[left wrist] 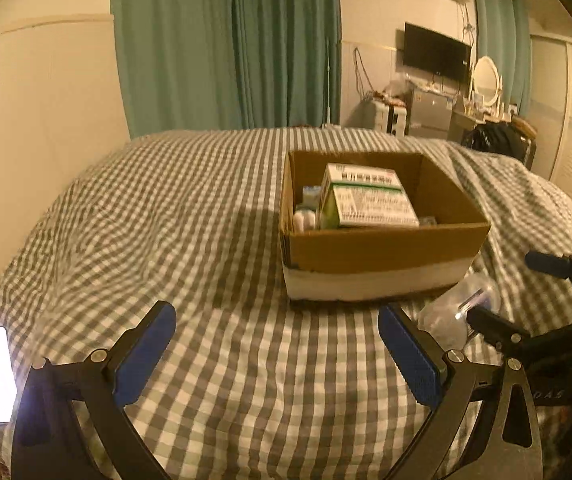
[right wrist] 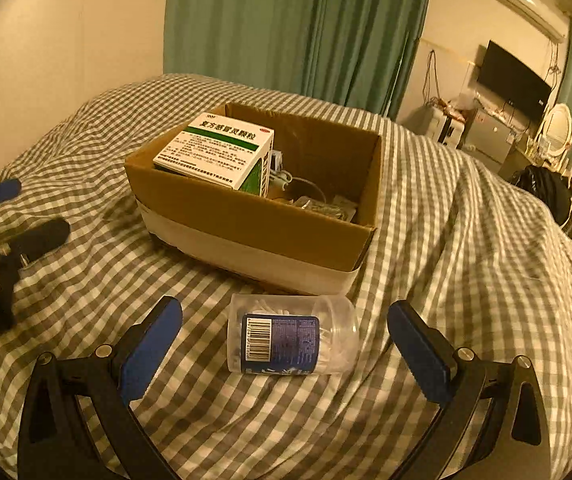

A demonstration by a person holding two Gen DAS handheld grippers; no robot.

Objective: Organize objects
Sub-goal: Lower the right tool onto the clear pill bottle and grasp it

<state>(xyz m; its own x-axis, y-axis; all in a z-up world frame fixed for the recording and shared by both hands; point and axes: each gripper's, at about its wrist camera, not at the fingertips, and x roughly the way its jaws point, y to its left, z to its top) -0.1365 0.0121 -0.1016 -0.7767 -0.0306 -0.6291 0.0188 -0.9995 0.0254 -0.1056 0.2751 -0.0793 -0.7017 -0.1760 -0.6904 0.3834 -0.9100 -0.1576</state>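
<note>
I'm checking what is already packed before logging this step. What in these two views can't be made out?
- Small items low in the cardboard box: in both views the medicine box and the near wall hide them.
- Plastic jar: left wrist view shows only a blur beside the right hand-held gripper.
- Jar's label text: too small in the right wrist view.
- Left hand-held gripper: cut off by the right wrist view's edge.
</note>
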